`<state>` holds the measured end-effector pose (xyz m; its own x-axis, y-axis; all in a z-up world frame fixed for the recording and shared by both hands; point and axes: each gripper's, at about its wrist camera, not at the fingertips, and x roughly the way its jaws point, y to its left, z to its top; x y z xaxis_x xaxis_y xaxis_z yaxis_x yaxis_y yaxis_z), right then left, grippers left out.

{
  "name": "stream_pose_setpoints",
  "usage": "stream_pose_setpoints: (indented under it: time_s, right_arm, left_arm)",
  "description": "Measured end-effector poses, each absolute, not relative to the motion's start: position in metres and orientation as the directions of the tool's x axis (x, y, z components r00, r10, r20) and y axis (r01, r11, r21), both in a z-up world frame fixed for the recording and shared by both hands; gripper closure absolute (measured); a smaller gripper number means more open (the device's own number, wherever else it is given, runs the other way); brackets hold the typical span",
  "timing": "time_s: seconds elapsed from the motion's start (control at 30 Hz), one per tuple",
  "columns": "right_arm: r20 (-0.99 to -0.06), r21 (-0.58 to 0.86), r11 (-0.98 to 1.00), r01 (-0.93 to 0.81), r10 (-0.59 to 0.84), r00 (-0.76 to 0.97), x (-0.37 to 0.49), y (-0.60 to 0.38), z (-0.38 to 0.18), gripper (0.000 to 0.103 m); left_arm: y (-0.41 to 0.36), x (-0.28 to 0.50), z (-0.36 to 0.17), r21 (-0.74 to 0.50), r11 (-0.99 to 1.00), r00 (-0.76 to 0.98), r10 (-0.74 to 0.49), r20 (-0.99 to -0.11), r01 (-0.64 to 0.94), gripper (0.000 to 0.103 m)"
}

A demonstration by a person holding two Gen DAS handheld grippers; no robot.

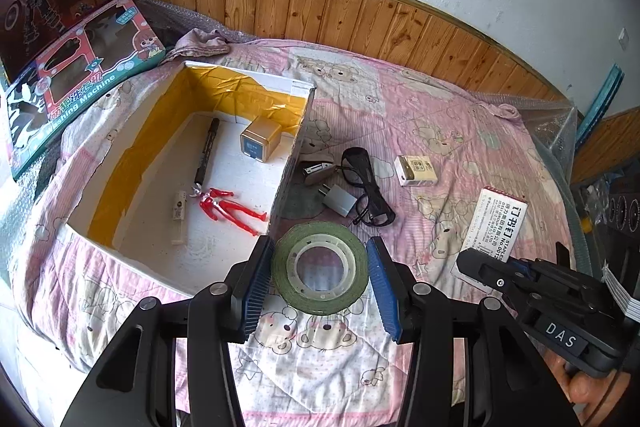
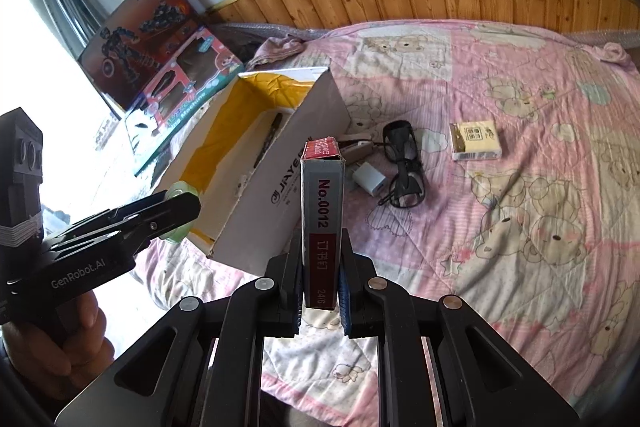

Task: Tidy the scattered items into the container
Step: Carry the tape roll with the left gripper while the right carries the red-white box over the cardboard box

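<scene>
**Both grippers hold items beside the open box**

A white cardboard box (image 1: 294, 151), lined with yellow tape, sits open on a pink cartoon-bear quilt (image 1: 440, 131). The left gripper (image 1: 320, 277) grips a roll of green tape (image 1: 320, 267) between its blue pads, raised just outside the box's near right corner. The right gripper (image 2: 320, 291) is clamped on a box of staples (image 2: 322, 223), held upright on its end, just right of the box.

Inside the box lie a black marker (image 1: 206, 155), a small gold cube (image 1: 258, 143), a red toy figure (image 1: 228, 209) and a pale tube (image 1: 179, 215). On the quilt just right of the box lie a white charger plug (image 1: 338, 201), black glasses (image 1: 368, 187) and a small dark object I cannot identify (image 1: 316, 171). Further right lies a cream packet (image 1: 416, 170).
</scene>
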<state>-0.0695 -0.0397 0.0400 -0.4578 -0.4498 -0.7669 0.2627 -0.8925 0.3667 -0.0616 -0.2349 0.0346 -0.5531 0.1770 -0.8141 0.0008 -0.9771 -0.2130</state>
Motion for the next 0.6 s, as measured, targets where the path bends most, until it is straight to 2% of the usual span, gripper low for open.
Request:
stream_pose_setpoints:
  time_s: [0.6]
  right_arm:
    - [-0.79,0.362,-0.845,0.394,-0.503,-0.352,-0.11,-0.075,0.072,0.088]
  left_arm:
    - [-0.272,-0.084,0.069,-0.246,-0.965,-0.553,0.155,-0.819,0.094,0.054]
